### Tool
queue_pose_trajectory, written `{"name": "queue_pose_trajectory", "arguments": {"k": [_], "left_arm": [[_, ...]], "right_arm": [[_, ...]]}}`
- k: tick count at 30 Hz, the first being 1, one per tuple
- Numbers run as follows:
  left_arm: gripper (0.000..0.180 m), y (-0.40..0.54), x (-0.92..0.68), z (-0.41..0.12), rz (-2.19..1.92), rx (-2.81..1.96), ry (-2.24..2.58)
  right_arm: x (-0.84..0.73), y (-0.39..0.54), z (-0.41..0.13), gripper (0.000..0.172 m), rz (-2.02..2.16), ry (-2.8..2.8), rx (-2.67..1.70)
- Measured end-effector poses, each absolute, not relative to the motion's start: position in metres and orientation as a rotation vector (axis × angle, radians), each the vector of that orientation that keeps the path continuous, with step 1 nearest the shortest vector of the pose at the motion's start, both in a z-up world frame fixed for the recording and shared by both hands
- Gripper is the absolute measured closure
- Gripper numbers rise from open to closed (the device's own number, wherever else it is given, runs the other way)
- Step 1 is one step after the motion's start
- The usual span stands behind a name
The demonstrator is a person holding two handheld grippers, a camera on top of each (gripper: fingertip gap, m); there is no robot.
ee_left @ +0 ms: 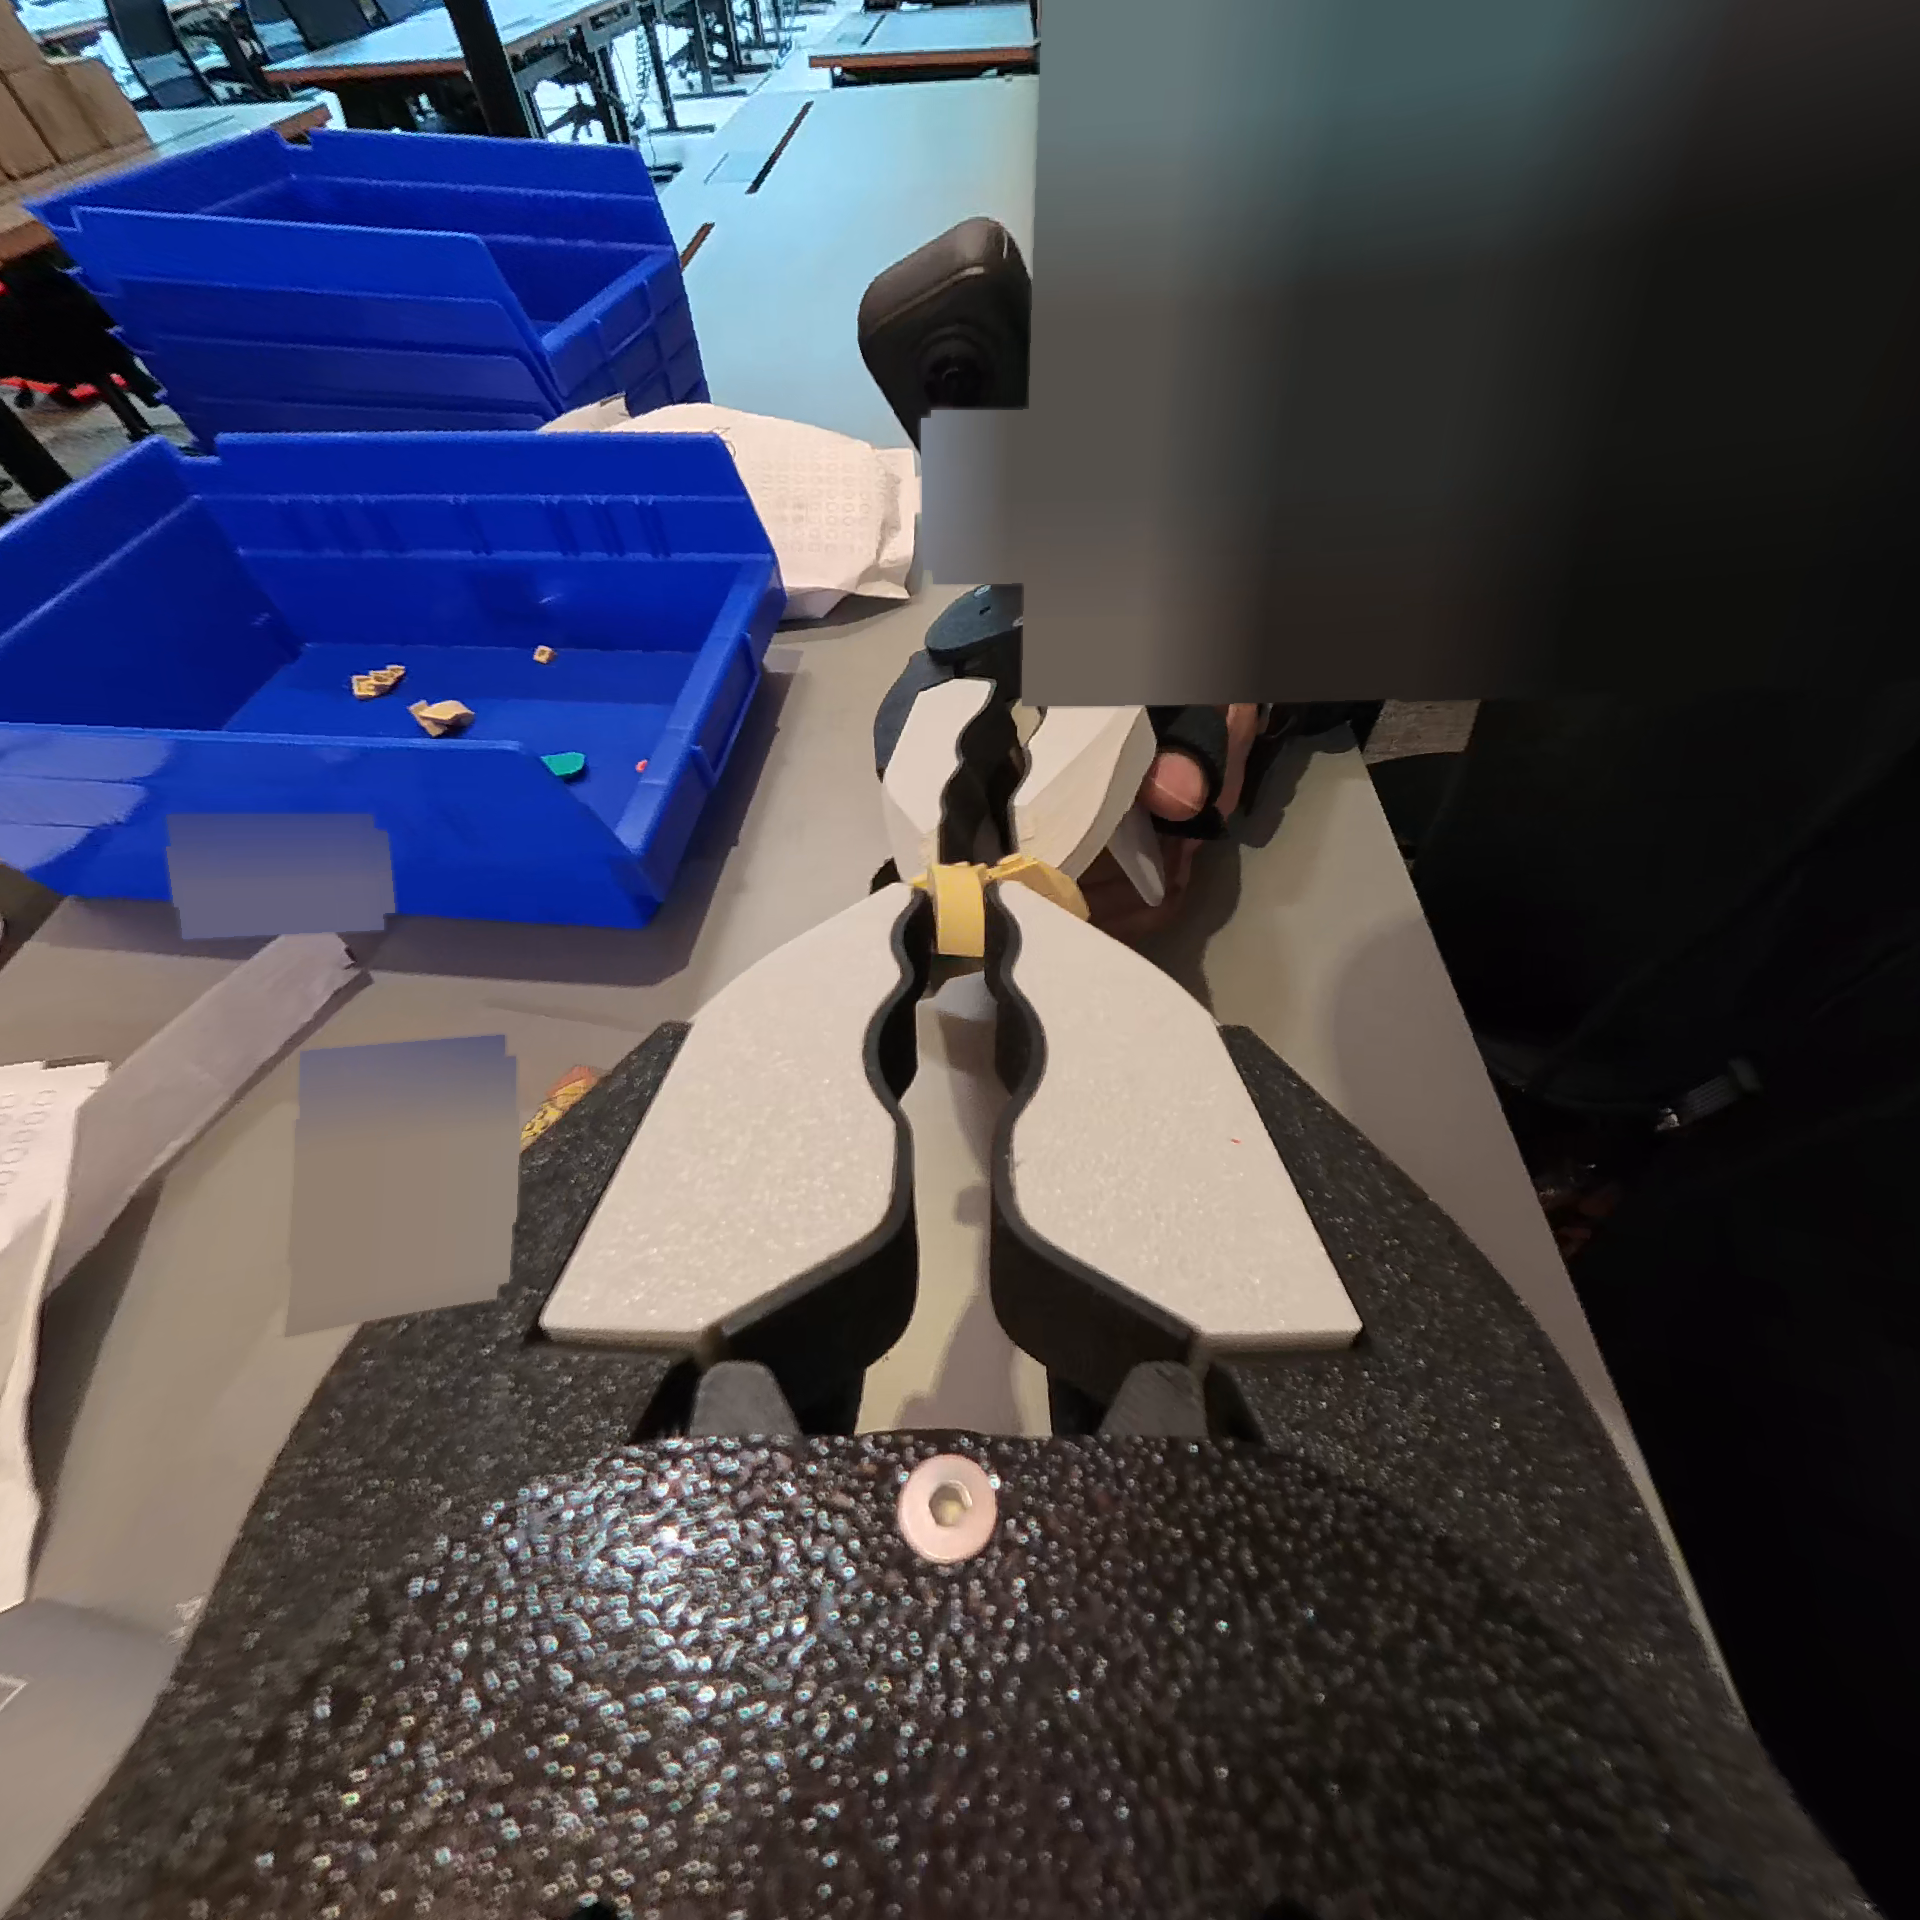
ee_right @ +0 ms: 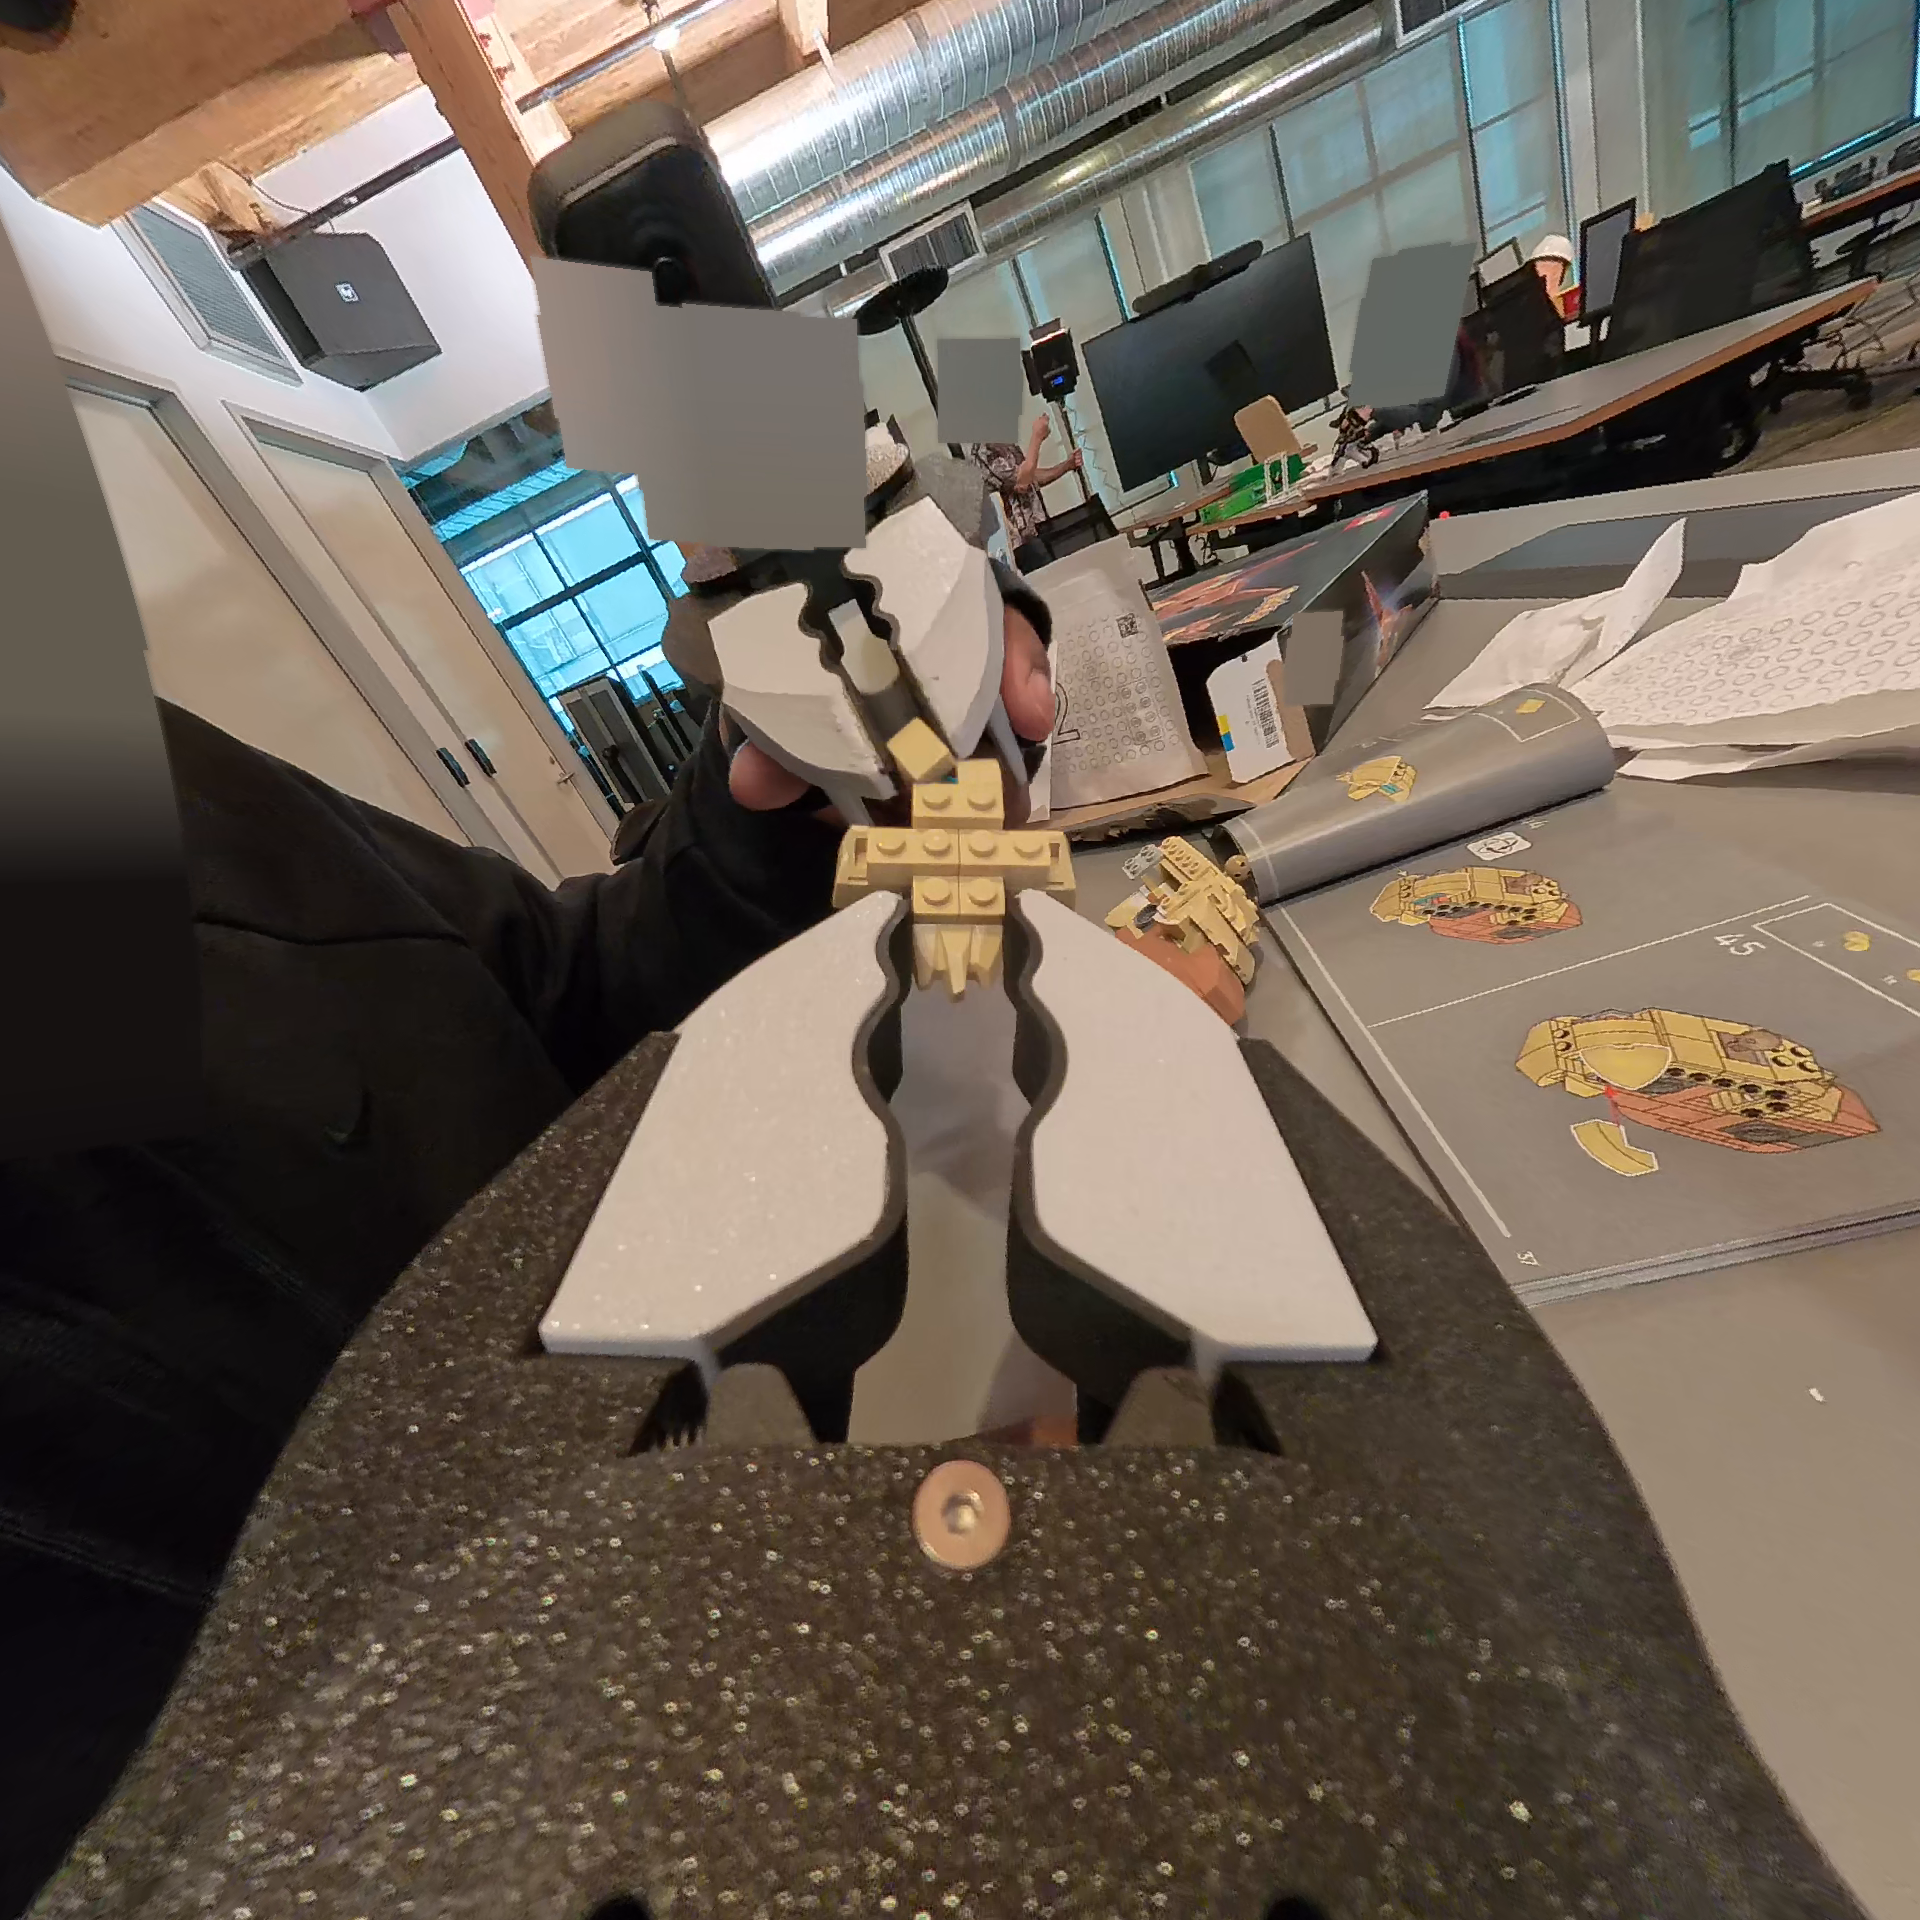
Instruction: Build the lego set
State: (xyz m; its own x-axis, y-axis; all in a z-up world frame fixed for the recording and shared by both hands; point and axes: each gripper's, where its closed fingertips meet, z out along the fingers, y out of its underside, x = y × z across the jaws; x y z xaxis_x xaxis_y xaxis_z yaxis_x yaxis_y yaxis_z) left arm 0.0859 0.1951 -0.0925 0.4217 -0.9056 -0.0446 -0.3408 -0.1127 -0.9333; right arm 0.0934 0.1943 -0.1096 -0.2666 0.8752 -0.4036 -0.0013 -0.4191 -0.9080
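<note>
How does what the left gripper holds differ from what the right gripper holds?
The left gripper pinches one small tan brick; the right gripper grips a cross-shaped tan brick assembly built from several pieces. The small tan brick shows smooth faces, while the assembly shows studs and juts well past its fingertips. Both are tan and held above the grey table.

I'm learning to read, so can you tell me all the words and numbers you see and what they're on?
I can't read writing out, only say where it is.
Grey instruction booklet: white printed numbers on the open page.
White label on the cardboard box: print too small to read.
White paper bag: one big digit.
Blue bin: label blurred over.
</note>
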Motion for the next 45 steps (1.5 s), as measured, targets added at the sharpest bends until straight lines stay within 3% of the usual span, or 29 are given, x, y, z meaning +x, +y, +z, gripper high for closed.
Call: {"name": "queue_pose_trajectory", "arguments": {"k": [45], "left_arm": [[0.169, 0.1947, 0.0859, -0.0906, -0.821, -1.688, 1.033]], "right_arm": [[0.0933, 0.1905, -0.1099, 0.155, 1.755, -1.146, -1.322]]}}
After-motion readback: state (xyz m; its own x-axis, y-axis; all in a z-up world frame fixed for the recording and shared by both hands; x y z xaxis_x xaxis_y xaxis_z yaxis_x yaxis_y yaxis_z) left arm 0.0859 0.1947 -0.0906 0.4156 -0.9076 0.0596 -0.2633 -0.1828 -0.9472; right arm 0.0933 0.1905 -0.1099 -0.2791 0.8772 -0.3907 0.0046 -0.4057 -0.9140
